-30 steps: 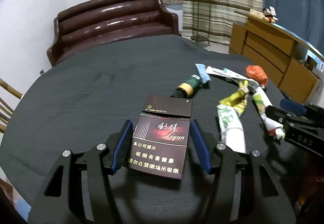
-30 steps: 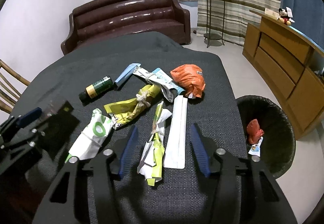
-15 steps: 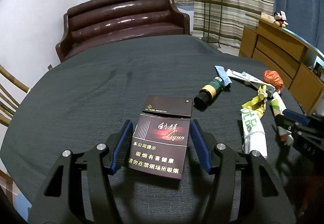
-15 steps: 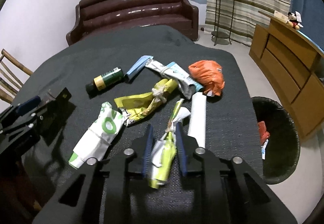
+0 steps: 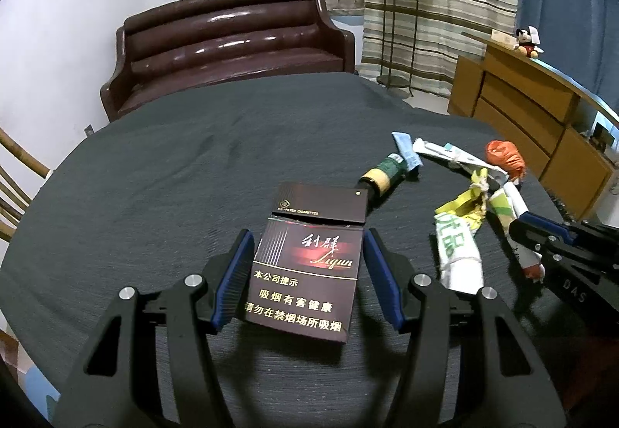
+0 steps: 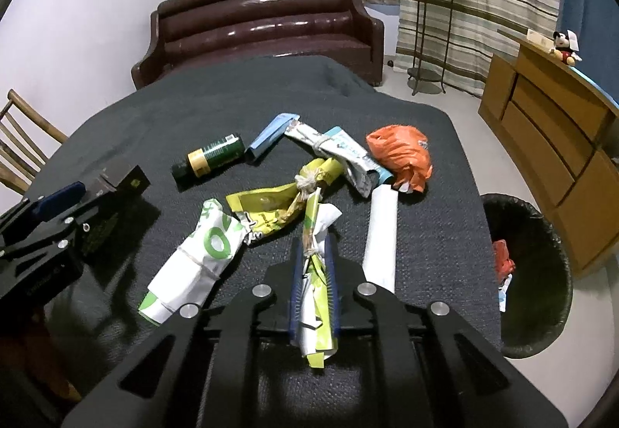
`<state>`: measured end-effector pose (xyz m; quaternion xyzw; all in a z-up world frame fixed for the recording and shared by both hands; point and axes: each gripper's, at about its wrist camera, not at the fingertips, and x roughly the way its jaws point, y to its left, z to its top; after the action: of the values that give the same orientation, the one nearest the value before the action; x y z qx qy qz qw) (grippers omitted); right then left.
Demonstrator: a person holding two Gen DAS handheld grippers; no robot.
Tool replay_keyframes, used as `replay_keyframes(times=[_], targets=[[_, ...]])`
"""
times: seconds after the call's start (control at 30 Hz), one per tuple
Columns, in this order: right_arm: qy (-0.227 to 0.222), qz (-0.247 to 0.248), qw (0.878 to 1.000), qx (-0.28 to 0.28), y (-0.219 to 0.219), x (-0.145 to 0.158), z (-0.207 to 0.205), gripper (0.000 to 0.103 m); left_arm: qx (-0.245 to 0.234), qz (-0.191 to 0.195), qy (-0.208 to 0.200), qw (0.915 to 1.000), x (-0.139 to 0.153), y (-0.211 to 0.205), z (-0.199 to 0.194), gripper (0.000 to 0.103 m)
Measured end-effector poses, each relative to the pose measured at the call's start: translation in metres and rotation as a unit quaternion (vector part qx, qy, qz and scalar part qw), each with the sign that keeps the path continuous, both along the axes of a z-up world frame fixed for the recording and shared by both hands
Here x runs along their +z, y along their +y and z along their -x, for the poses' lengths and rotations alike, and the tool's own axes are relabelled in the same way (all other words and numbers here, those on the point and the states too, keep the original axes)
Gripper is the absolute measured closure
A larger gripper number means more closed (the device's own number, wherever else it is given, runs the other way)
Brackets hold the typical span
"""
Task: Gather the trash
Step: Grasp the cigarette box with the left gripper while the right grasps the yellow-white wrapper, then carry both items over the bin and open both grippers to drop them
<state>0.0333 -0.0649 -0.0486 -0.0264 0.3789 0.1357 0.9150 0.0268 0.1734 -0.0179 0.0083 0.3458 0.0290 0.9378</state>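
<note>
Right gripper (image 6: 314, 273) clamped on tied green wrapper (image 6: 315, 265); left gripper (image 5: 305, 273) spread wide around cigarette pack (image 5: 309, 269), not gripping. Bin (image 6: 541, 312) at three o'clock holds few scraps; most litter remains on table (image 6: 232, 99)

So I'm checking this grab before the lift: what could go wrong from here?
The right gripper is shut on the green-white wrapper, whose far end lies against the yellow wrapper; lifting may drag it along. The wrapper's tail hangs loose and could slip out before reaching the bin.
</note>
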Motion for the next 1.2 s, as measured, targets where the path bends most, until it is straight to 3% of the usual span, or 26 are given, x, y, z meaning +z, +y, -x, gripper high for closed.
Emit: replay_keyframes(times=[0.33, 0.77, 1.2], targets=[[-0.036, -0.02, 0.999, -0.027, -0.034, 0.019, 0.006, 0.091, -0.03, 0.011, -0.03, 0.999, 0.018, -0.041, 0.0, 0.046], [-0.075, -0.018, 0.989, -0.124, -0.136, 0.03, -0.001, 0.091, -0.114, 0.021, -0.048, 0.9921, 0.031, -0.145, -0.03, 0.046], [-0.079, -0.027, 0.98, -0.181, -0.211, 0.021, -0.02, 0.091, -0.175, 0.008, -0.038, 0.9838, 0.015, -0.246, -0.069, 0.046]])
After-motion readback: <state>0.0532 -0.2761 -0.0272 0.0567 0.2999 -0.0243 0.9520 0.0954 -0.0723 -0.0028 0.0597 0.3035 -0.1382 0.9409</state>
